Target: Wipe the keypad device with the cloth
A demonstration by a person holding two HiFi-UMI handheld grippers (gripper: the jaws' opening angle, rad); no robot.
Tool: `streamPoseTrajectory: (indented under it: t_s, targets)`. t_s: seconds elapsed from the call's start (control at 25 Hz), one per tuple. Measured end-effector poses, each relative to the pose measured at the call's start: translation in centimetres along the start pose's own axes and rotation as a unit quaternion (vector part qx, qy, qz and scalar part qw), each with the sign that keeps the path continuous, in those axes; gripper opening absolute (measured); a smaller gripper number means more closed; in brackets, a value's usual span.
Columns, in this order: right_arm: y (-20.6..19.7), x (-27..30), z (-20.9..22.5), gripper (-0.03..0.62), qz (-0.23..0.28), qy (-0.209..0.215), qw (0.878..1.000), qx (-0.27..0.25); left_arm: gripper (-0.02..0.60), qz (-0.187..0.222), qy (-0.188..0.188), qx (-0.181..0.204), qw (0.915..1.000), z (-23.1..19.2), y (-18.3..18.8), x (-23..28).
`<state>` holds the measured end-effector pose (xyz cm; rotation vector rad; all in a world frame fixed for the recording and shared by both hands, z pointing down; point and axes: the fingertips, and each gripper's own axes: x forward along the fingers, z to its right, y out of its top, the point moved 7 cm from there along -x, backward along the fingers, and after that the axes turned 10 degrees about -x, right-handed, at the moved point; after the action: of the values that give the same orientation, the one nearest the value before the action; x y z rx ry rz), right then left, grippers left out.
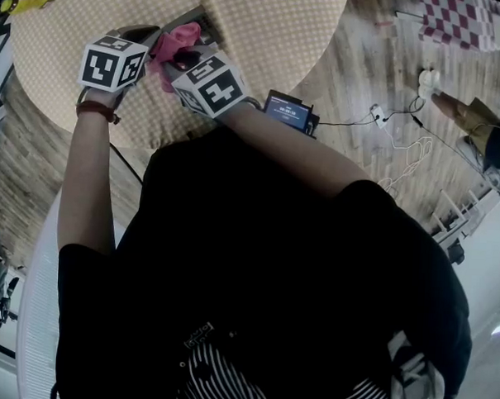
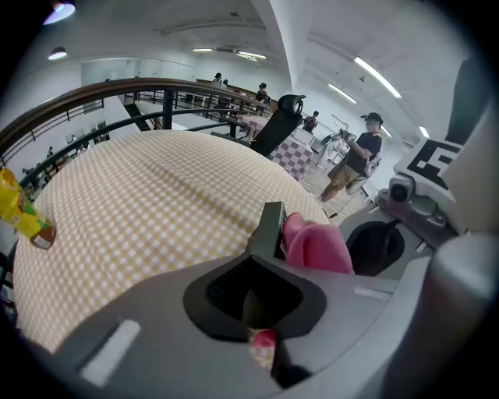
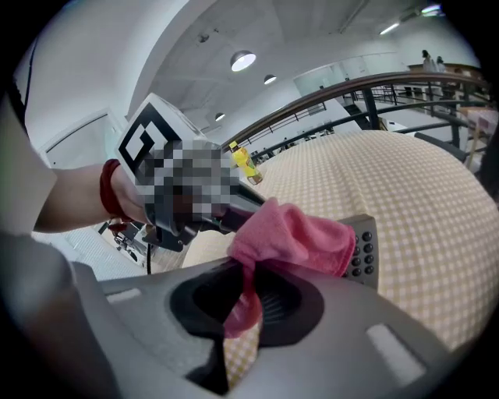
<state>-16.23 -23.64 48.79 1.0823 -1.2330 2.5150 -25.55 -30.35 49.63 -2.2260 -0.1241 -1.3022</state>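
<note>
Keypad device (image 3: 366,248) is clamped in the left gripper (image 2: 257,296) jaws above the checked counter (image 2: 156,195), with the pink cloth (image 3: 295,234) pinched in the right gripper (image 3: 248,290) jaws and draped over its top; wiping step, next probably dragging the cloth across the buttons.

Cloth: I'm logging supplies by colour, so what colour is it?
The cloth is pink, clearest in the right gripper view.

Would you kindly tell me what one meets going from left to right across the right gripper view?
A red wristband on the person's wrist → pink fabric cloth → dark rectangular keypad device → distant standing people.
</note>
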Motion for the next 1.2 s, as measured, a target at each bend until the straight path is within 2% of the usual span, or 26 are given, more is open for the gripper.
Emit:
streamPoseTrajectory:
  t_s: [0.2, 0.4, 0.64, 0.88, 1.0, 1.12, 1.2]
  targets:
    - [1.1, 1.6, 0.1, 0.049, -0.009, 0.001, 1.0, -0.013, 0.003, -0.008, 0.021, 0.029, 0.9993, 0.1, 0.0, -0.1]
    - [2.1, 2.4, -0.3, 0.049, -0.032, 0.001, 0.999, -0.032, 0.003, -0.001, 0.012, 0.02, 0.9997, -0.7, 0.4, -1.3]
    - [1.5, 3.0, 0.7, 0.049, -0.044, 0.003, 0.999, -0.008, 0.003, -0.008, 0.029, 0.054, 0.9981, -0.2, 0.6, -0.2]
    - [1.1, 3.2, 0.8, 0.049, -0.044, 0.003, 0.999, -0.016, 0.003, -0.017, 0.057, 0.097, 0.9935, 0.2, 0.7, -0.1]
    - [-0.5, 3.2, 0.8, 0.049, -0.055, 0.0, 0.998, -0.021, 0.003, -0.019, 0.073, 0.129, 0.9889, 1.2, 0.8, 0.3]
    - [-3.0, 3.8, 0.9, 0.049, -0.082, 0.002, 0.996, -0.018, 0.003, -0.017, 0.119, 0.178, 0.9767, 1.8, 0.4, 0.7]
    - [-4.4, 3.9, 1.2, 0.049, -0.101, 0.007, 0.995, -0.009, 0.003, -0.011, 0.135, 0.181, 0.974, 2.0, 0.3, 0.8]
